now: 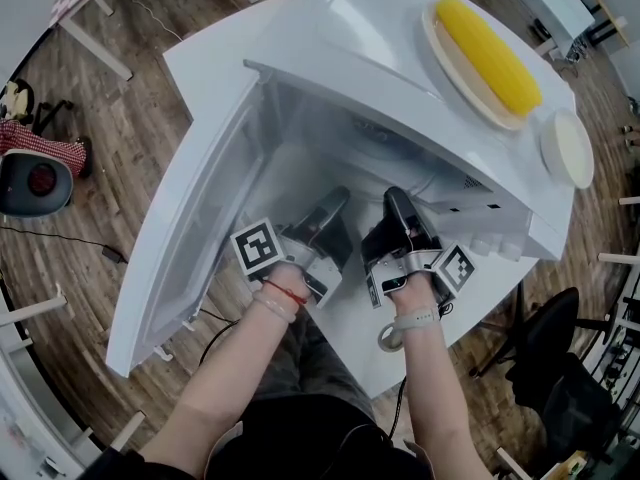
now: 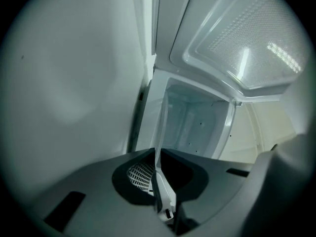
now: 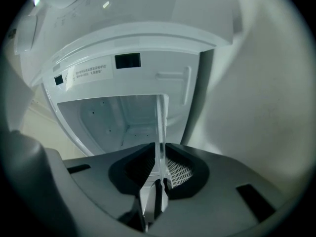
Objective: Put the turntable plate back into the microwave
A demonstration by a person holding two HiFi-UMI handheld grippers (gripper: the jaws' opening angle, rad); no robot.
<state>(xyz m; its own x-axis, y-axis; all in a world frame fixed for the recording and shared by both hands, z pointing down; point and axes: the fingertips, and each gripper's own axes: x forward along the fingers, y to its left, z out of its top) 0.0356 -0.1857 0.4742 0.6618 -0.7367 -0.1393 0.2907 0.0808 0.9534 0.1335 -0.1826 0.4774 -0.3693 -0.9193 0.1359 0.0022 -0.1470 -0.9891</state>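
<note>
- Wooden floor (image 1: 140, 138) all round; the white microwave (image 1: 340, 48) stands open.
- My left gripper (image 1: 330, 208) and right gripper (image 1: 398, 208) each clench the turntable plate (image 2: 161, 127), edge-on toward 12 o'clock.

No text, brand or number is legible. A white label (image 3: 89, 73) on the microwave (image 3: 163, 48) front frame, at the edge of the cavity opening, carries two lines of print too small to read. The left gripper's cube (image 1: 258, 247) and the right gripper's cube (image 1: 458, 265) each bear a black-and-white square code marker, without characters.
</note>
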